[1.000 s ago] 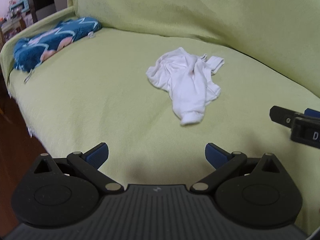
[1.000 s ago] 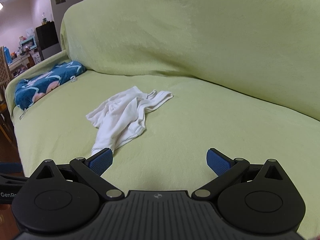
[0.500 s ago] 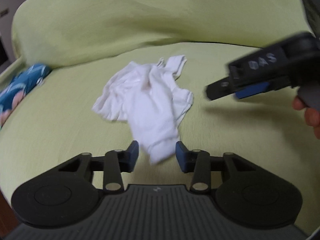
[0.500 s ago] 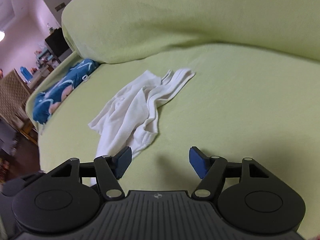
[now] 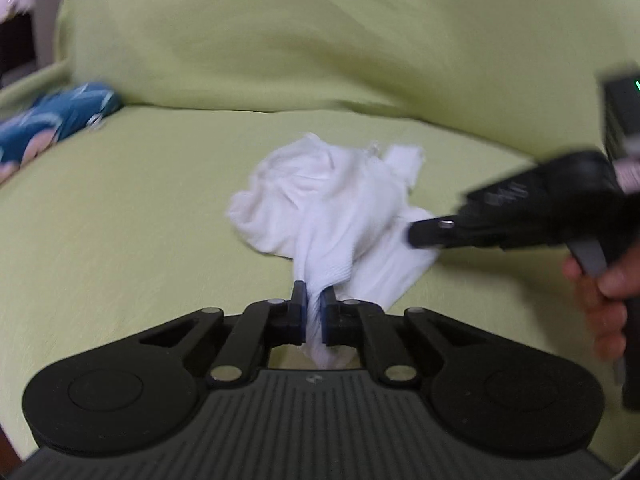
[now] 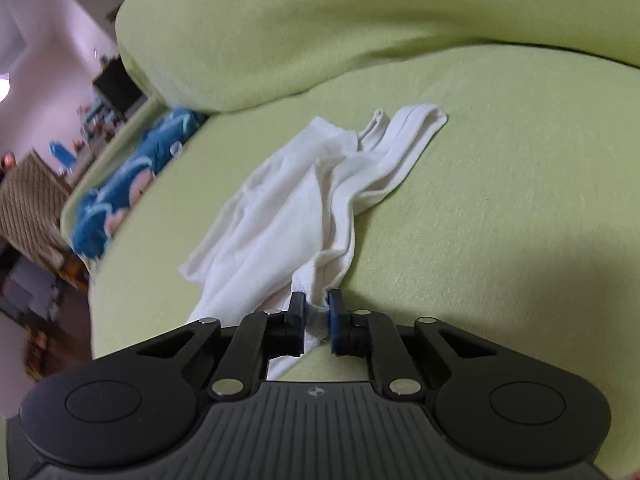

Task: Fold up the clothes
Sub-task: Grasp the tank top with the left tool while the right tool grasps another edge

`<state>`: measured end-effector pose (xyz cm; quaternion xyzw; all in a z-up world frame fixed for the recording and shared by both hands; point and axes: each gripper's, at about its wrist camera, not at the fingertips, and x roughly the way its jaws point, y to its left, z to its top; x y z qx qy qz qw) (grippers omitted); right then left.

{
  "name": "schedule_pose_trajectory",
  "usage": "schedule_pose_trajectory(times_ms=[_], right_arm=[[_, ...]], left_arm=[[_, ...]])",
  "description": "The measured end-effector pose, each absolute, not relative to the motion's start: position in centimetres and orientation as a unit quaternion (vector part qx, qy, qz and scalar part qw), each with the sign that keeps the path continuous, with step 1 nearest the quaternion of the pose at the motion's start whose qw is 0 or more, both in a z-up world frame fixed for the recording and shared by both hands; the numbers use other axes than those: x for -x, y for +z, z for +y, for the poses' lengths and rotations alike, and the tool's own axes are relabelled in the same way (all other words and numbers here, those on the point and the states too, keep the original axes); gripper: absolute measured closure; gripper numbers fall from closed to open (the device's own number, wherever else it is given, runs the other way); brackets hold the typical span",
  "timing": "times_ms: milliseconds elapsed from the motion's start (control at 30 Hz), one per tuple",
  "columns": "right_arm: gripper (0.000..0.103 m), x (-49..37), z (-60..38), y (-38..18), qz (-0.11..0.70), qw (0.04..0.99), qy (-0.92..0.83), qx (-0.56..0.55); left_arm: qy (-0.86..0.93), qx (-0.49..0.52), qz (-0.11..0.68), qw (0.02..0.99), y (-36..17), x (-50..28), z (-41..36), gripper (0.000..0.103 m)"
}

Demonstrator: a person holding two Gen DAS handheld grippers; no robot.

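Note:
A crumpled white garment [image 5: 336, 204] lies on the seat of a sofa under a lime-green cover [image 5: 120, 216]; it also shows in the right wrist view [image 6: 288, 208]. My left gripper [image 5: 314, 300] is shut on the garment's near end, with cloth pinched between the blue pads. My right gripper [image 6: 316, 304] is shut on a near edge of the same garment. In the left wrist view the right gripper [image 5: 420, 236] comes in from the right, held by a hand, and touches the garment's right side.
A blue patterned cloth [image 5: 48, 124] lies at the left end of the seat; it also shows in the right wrist view [image 6: 120, 192]. The sofa's backrest [image 6: 320, 20] rises behind. Room furniture [image 6: 32, 196] stands beyond the left armrest.
Both grippers moved in toward the white garment and went from open to shut on its near edges. The garment's near end is now bunched between the pads.

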<state>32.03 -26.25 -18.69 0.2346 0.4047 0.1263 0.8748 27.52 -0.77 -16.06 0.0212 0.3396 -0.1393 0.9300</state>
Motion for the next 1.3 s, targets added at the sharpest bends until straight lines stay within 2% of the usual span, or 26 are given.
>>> schedule_pose_trajectory(times_ms=[100, 267, 467, 567, 633, 667, 733, 833, 933, 1067, 1300], right_arm=[[0.093, -28.2, -28.6, -16.5, 0.363, 0.884, 0.115, -0.273], [0.093, -16.5, -34.6, -12.6, 0.313, 0.886, 0.087, -0.331], [0.094, -0.9, -40.1, -13.8, 0.358, 0.862, -0.015, -0.359], [0.094, 3.4, -41.7, -15.4, 0.386, 0.848, -0.067, -0.358], [0.092, 4.5, -42.1, -16.0, 0.394, 0.843, -0.073, -0.359], [0.088, 4.5, -42.1, -16.0, 0.399, 0.841, -0.06, -0.361], [0.079, 4.3, -41.9, -15.6, 0.397, 0.847, -0.049, -0.35], [0.055, 3.5, -41.8, -14.4, 0.373, 0.87, -0.051, -0.318], [0.055, 1.1, -42.9, -13.8, 0.345, 0.881, -0.03, -0.323], [0.055, -3.1, -45.6, -15.6, 0.341, 0.867, -0.006, -0.363], [0.055, -10.6, -47.3, -18.0, 0.355, 0.849, 0.043, -0.39]], left_arm=[[-0.159, 0.004, 0.334, 0.929, -13.2, -25.4, 0.1, 0.099], [-0.24, 0.033, 0.331, 0.912, -9.0, -17.9, -0.6, 0.099], [-0.327, 0.05, 0.432, 0.839, -10.9, -8.4, -4.5, 0.097], [-0.331, 0.026, 0.474, 0.815, -12.2, -5.8, -6.2, 0.096], [-0.327, 0.009, 0.475, 0.817, -11.6, -5.6, -6.4, 0.095], [-0.325, 0.005, 0.465, 0.824, -10.7, -6.3, -6.1, 0.094], [-0.32, -0.003, 0.442, 0.838, -8.8, -7.7, -5.6, 0.077], [-0.317, -0.016, 0.395, 0.862, -5.9, -11.7, -6.1, 0.073], [-0.334, -0.001, 0.398, 0.855, -5.7, -18.5, -8.5, 0.074], [-0.344, 0.01, 0.428, 0.836, -7.1, -27.7, -12.2, 0.075], [-0.369, 0.008, 0.494, 0.787, -13.9, -36.6, -16.3, 0.072]])
